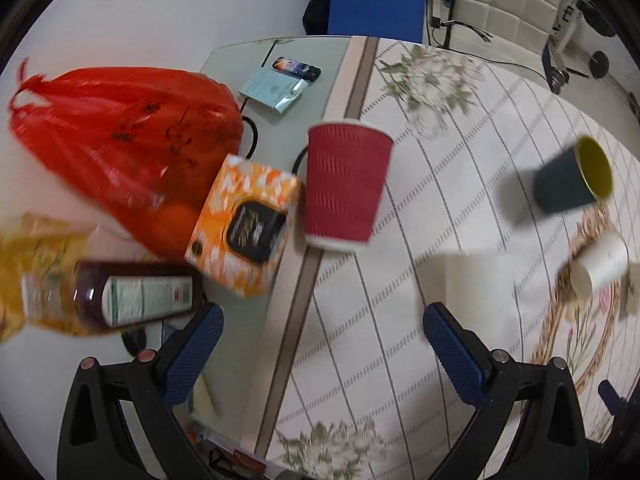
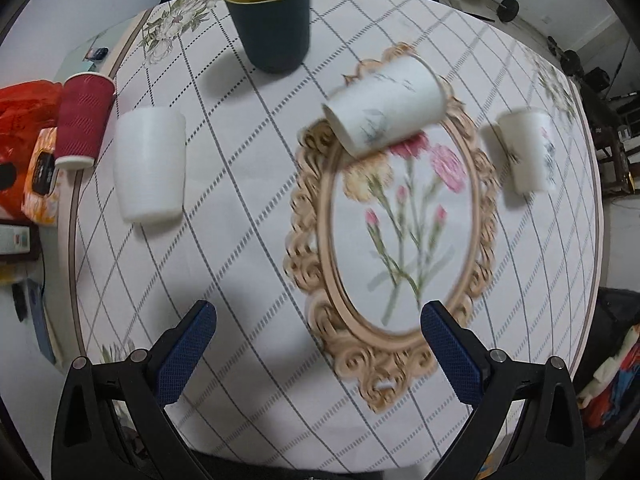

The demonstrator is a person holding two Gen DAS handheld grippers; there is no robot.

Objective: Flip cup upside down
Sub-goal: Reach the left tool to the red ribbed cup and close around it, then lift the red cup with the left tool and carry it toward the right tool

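Observation:
A red ribbed paper cup (image 1: 346, 184) stands upside down near the tablecloth's edge, ahead of my open, empty left gripper (image 1: 322, 338); it also shows in the right wrist view (image 2: 82, 120). A dark cup with a yellow inside (image 2: 272, 20) stands upright at the far side. A white paper cup (image 2: 386, 106) lies on its side on the oval flower print. A plain white cup (image 2: 150, 164) and another white printed cup (image 2: 528, 148) stand upside down. My right gripper (image 2: 318, 336) is open and empty, short of the lying cup.
A red plastic bag (image 1: 124, 144), an orange tissue pack (image 1: 244, 224) and a dark bottle (image 1: 136, 296) crowd the glass table (image 1: 256, 360) left of the cloth. A phone (image 1: 297, 67) and a booklet (image 1: 274, 90) lie farther back.

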